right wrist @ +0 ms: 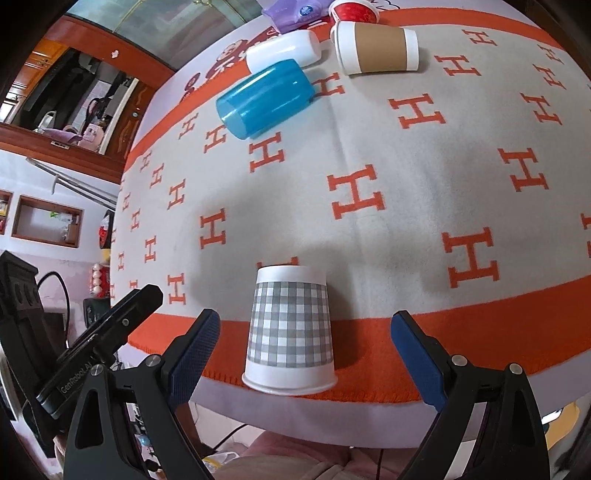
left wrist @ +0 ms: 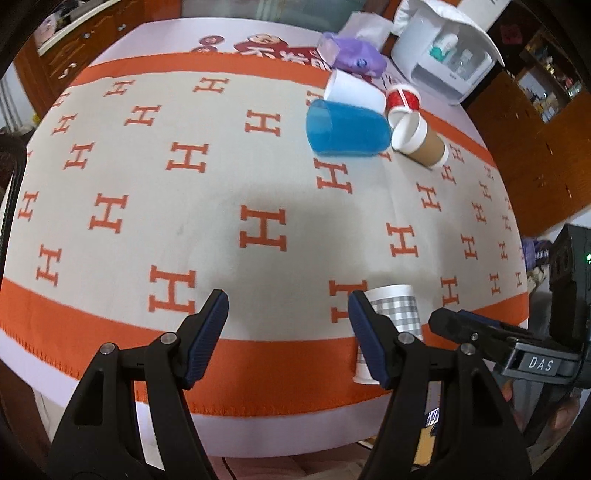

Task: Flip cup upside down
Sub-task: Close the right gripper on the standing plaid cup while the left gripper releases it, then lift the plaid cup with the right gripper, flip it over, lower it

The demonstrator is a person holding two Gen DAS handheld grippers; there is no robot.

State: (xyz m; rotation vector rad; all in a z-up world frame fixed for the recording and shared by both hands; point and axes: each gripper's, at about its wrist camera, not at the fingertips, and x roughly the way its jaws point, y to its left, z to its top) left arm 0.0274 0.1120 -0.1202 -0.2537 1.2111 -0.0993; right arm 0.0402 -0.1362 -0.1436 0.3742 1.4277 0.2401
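Observation:
A grey-and-white checked paper cup stands upside down, rim on the cloth, near the table's front edge. My right gripper is open, its blue pads either side of the cup without touching it. The cup also shows in the left wrist view, partly behind my left gripper's right finger. My left gripper is open and empty, left of the cup above the front edge. The right gripper's finger shows at the right of the left wrist view.
At the far side lie a blue plastic cup, a white cup and a brown-sleeved paper cup on their sides, with a red cup and a purple packet. A white appliance stands far right. The orange H-patterned cloth covers the table.

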